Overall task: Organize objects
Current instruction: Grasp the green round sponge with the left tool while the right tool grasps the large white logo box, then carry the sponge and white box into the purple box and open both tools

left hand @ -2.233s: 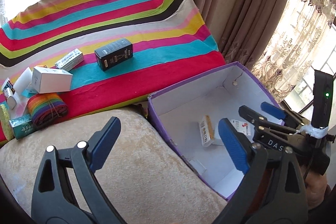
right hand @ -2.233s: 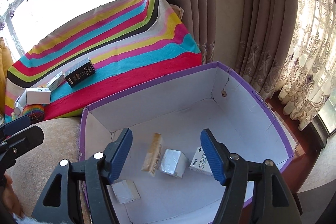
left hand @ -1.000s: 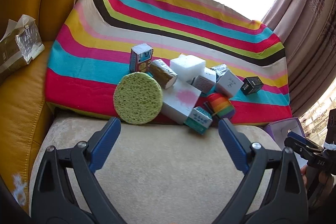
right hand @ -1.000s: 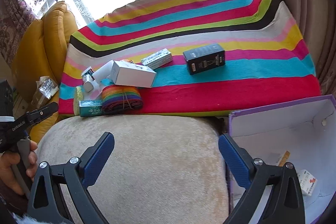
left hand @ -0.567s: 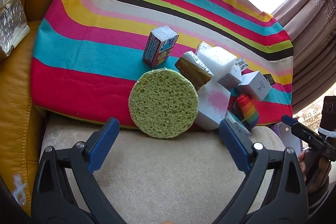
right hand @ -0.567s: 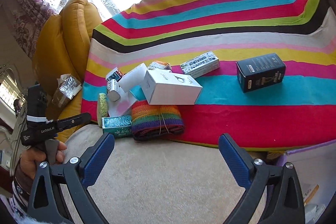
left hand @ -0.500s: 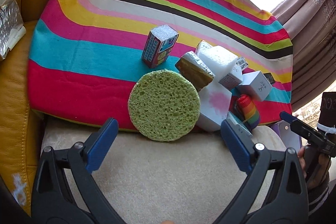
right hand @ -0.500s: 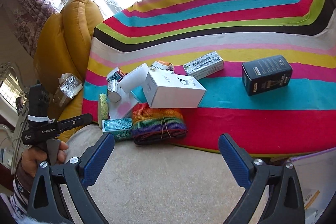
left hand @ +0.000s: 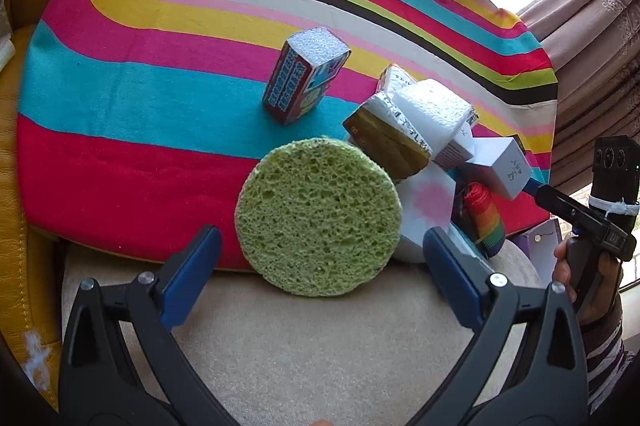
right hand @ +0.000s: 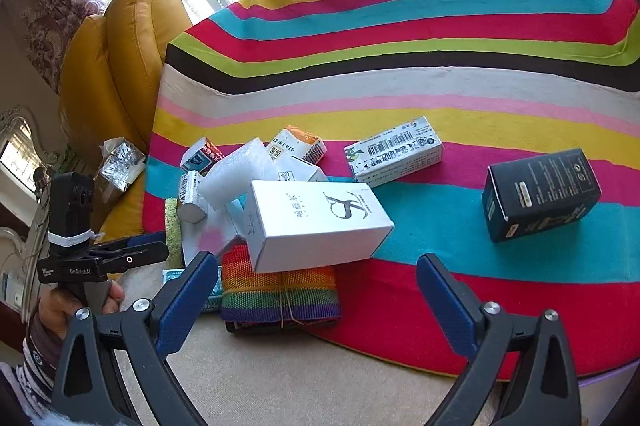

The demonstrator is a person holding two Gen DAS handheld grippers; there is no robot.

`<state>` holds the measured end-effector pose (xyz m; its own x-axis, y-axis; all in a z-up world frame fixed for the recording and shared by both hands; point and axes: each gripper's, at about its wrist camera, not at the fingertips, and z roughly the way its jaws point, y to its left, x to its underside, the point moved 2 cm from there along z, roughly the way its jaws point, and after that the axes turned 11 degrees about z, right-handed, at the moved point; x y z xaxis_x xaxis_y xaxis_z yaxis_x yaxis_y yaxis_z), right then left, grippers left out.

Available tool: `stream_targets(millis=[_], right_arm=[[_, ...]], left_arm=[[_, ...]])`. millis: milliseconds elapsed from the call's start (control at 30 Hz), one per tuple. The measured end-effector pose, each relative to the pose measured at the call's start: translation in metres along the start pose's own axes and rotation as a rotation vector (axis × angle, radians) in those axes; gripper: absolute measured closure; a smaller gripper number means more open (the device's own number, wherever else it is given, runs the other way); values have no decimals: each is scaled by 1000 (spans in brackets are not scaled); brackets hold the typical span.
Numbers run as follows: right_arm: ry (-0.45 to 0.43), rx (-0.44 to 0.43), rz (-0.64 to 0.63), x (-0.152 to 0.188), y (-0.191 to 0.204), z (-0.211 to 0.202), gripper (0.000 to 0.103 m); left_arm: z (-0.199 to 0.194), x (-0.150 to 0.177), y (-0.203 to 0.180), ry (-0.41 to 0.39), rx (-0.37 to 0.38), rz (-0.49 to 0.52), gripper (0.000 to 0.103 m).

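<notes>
My left gripper (left hand: 320, 266) is open and empty, its jaws on either side of a round green sponge (left hand: 318, 214) that leans on the striped cloth (left hand: 160, 66). Behind the sponge lie a red-blue carton (left hand: 304, 78), a gold pack (left hand: 386, 142) and a white foam block (left hand: 434, 110). My right gripper (right hand: 316, 290) is open and empty, just in front of a white box (right hand: 316, 222) resting on a rainbow cloth roll (right hand: 280, 290). A black box (right hand: 540, 194) and a white barcode box (right hand: 394, 150) lie further right.
The objects sit on a beige cushion (left hand: 320, 354) on a yellow leather sofa (right hand: 120, 58). A corner of the purple box (left hand: 540, 246) shows at the right in the left wrist view. Curtains (left hand: 592, 26) hang at the right.
Both grippers have swung left away from the purple box and closed in on the pile. The left one now frames the green sponge; the right one nears the white box.
</notes>
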<state>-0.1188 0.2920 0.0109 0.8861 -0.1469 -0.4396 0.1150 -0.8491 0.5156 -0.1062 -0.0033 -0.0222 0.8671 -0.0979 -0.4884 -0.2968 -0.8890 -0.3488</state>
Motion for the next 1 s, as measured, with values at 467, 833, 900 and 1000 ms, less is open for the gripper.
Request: stream_targets(millis=[467,833,900,1000], right_arm=[[72,-65,-9,-26,-10,36,2],[50,-69,-39,-24,-5,32,11],[39,-56,-51,-21,-2,30,11],[3,-23,-67,-16,3,21,11]], left_arm=[[5,-1,-2,7,-1,19,19],[1,1,-7,-17,-42,36,20],[-3,1,-9,-29,-67,42,20],[-10,3,-13,-55,-125,45,20]])
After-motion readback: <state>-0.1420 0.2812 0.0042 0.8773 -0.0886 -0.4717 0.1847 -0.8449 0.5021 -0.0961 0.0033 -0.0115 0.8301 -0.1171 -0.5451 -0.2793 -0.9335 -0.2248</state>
